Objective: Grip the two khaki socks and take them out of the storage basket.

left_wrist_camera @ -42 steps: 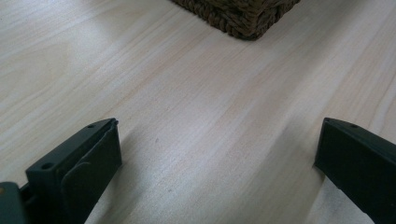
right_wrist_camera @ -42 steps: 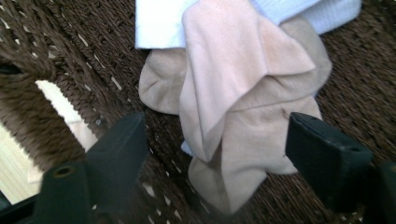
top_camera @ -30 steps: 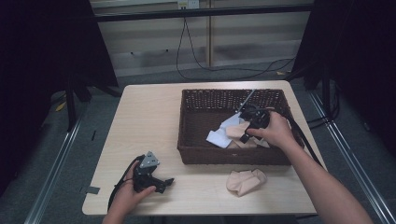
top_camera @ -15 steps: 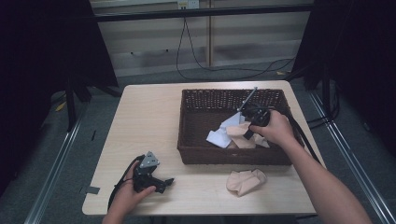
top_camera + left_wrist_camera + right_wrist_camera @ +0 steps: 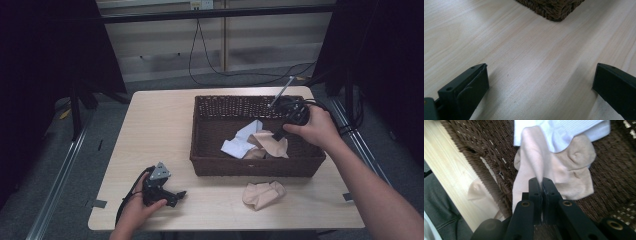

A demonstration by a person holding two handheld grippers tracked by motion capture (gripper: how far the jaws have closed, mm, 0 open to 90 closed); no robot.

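Observation:
A dark wicker basket (image 5: 255, 168) stands on the right half of the wooden table (image 5: 160, 125). Inside lie a white sock (image 5: 242, 142) and a beige sock (image 5: 272, 145). My right gripper (image 5: 278, 134) points down into the basket and is shut on a fold of that beige sock (image 5: 531, 152), which hangs stretched from the jaws (image 5: 542, 181). More beige sock fabric (image 5: 576, 170) and the white sock (image 5: 564, 132) lie beneath it. My left gripper (image 5: 177, 195) rests on the table near the front left, open, with bare wood between its jaws (image 5: 541, 70).
Another beige sock (image 5: 263, 193) lies on the table just in front of the basket, also visible past the basket wall (image 5: 479, 192). A basket corner (image 5: 554, 8) is ahead of the left gripper. Cables trail behind the table.
My right gripper has closed on the beige sock and risen, pulling the sock up off the basket floor. The left hand has stayed where it was.

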